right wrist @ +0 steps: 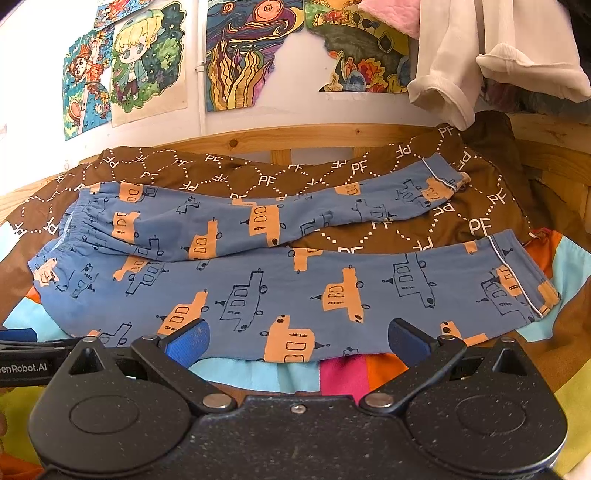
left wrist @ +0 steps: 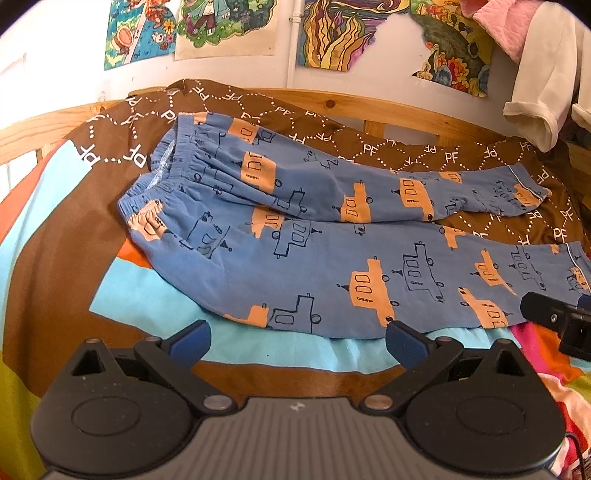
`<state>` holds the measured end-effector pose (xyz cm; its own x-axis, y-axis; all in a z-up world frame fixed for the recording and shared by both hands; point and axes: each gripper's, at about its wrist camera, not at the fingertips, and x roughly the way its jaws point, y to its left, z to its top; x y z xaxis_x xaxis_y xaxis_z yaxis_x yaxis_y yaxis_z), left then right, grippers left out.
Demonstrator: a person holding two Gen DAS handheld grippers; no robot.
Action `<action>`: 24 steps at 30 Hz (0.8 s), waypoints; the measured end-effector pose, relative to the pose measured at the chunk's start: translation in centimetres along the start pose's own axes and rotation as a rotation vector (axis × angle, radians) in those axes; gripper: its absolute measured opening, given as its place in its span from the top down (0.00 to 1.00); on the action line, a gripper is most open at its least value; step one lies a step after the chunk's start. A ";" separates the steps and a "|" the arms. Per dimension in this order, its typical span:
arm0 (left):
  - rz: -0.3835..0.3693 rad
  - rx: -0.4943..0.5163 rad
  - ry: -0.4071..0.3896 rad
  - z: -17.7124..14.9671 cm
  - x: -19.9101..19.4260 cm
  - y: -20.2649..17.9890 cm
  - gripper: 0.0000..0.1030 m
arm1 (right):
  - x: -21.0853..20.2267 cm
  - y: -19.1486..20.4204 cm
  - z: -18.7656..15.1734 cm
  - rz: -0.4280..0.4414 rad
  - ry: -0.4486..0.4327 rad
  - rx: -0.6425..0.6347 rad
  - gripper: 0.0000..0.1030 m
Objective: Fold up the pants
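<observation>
Pants of soft blue fabric (left wrist: 332,266), printed with orange and outlined trucks: one pair, two legs. Lay flat and unfolded on the bed, elastic waistband toward 9 o'clock, piped cuffs toward 3 o'clock. Rested partly on a brown quilted cover with white PF lettering (left wrist: 369,144) at 12 o'clock, partly on a striped multicoloured blanket (left wrist: 147,288) at 6 o'clock. Splayed in a narrow V, far leg angled off toward 2 o'clock, with brown cover visible in the gap. Left gripper (left wrist: 295,339) and right gripper (right wrist: 297,339), two in all, two blue-padded fingers apiece: spread wide, clasping nothing, hovering at 6 o'clock by the long edge of the near leg, left nearer the waist, right nearer the cuff. Could not tell of any pad-to-cloth contact. Likely trouble, offered as a guess: pinching only the top layer of the near leg, or catching the blanket beneath along with it, thanks to an edge lying so flush; dragging thin fabric into wrinkles; closing that V crookedly and leaving cuffs and seams mismatched; lifting unevenly between two hands and skewing the fold. Elsewhere: one pine bed rail (left wrist: 369,103) at 12 o'clock, at least four coloured drawings (right wrist: 147,62) pinned above it, one cream garment (right wrist: 461,74) hanging at 1 o'clock beside one pink quilted piece (right wrist: 391,18).
</observation>
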<state>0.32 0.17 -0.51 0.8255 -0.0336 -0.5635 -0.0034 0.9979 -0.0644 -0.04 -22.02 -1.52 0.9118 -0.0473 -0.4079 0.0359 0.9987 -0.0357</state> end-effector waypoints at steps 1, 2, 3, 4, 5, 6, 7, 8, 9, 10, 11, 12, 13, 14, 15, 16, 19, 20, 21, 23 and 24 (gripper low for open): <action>0.000 -0.006 0.002 0.0 0.0 0.0 0.00 | 0.0 0.1 0.0 0.002 0.001 -0.003 0.01; 0.000 -0.012 0.003 0.1 0.0 0.1 0.00 | 0.0 0.1 -0.1 0.002 0.001 -0.006 0.01; -0.002 -0.015 0.003 0.2 0.0 0.1 0.00 | 0.0 0.2 -0.1 0.004 0.001 -0.009 0.01; -0.003 -0.015 0.004 0.3 0.0 0.1 0.00 | 0.1 0.0 0.1 0.006 0.001 -0.011 0.01; -0.002 -0.016 0.011 0.5 0.1 0.1 0.00 | 0.0 0.0 0.3 0.007 0.000 -0.016 0.01; -0.007 -0.013 0.029 0.7 0.3 0.1 0.00 | 0.0 0.1 0.4 0.010 -0.002 -0.021 0.01; -0.016 -0.012 0.046 0.9 0.4 0.1 0.00 | 0.0 0.1 0.6 0.015 -0.001 -0.024 0.01; -0.018 -0.011 0.062 1.2 0.6 0.0 0.00 | 0.1 0.1 0.9 0.025 0.007 -0.025 0.01; -0.010 -0.006 0.074 1.4 0.8 -0.1 0.00 | 0.3 0.0 1.2 0.039 0.019 -0.022 0.01; -0.001 0.000 0.083 1.7 0.9 -0.2 0.00 | 0.4 0.0 1.5 0.052 0.030 -0.015 0.01; 0.005 0.006 0.087 2.1 1.0 -0.2 0.00 | 0.5 -0.1 1.8 0.066 0.040 -0.008 0.01; 0.009 0.012 0.089 2.4 1.1 -0.3 0.00 | 0.7 -0.2 2.3 0.082 0.049 -0.006 0.01; 0.013 0.021 0.093 2.9 1.2 -0.3 0.00 | 0.8 -0.3 2.8 0.094 0.053 -0.011 0.01; 0.013 0.029 0.093 3.5 1.3 -0.3 0.00 | 0.9 -0.4 3.5 0.106 0.055 -0.021 0.01; 0.007 0.031 0.090 4.2 1.4 -0.2 0.00 | 1.1 -0.5 4.4 0.122 0.058 -0.038 0.01; -0.006 0.030 0.082 5.0 1.4 0.0 0.00 | 1.3 -0.7 5.4 0.143 0.063 -0.057 0.01; -0.022 0.024 0.041 7.6 1.5 0.5 0.00 | 2.0 -1.5 9.4 0.212 0.091 -0.117 0.01; -0.022 0.025 0.026 8.6 1.5 0.7 0.00 | 2.3 -1.6 10.7 0.228 0.099 -0.139 0.01; -0.022 0.027 0.007 9.8 1.5 0.9 0.00 | 2.4 -1.8 12.5 0.241 0.104 -0.166 0.01; -0.028 0.038 -0.035 11.9 1.4 1.3 0.00 | 2.8 -1.7 16.0 0.281 0.124 -0.228 0.00; -0.033 0.049 -0.059 13.2 1.3 1.5 0.00 | 3.1 -1.6 17.7 0.295 0.130 -0.263 0.01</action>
<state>8.86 2.35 9.53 0.8563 -0.0644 -0.5124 0.0506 0.9979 -0.0409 9.94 -23.40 13.41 0.8075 0.2220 -0.5465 -0.3405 0.9319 -0.1246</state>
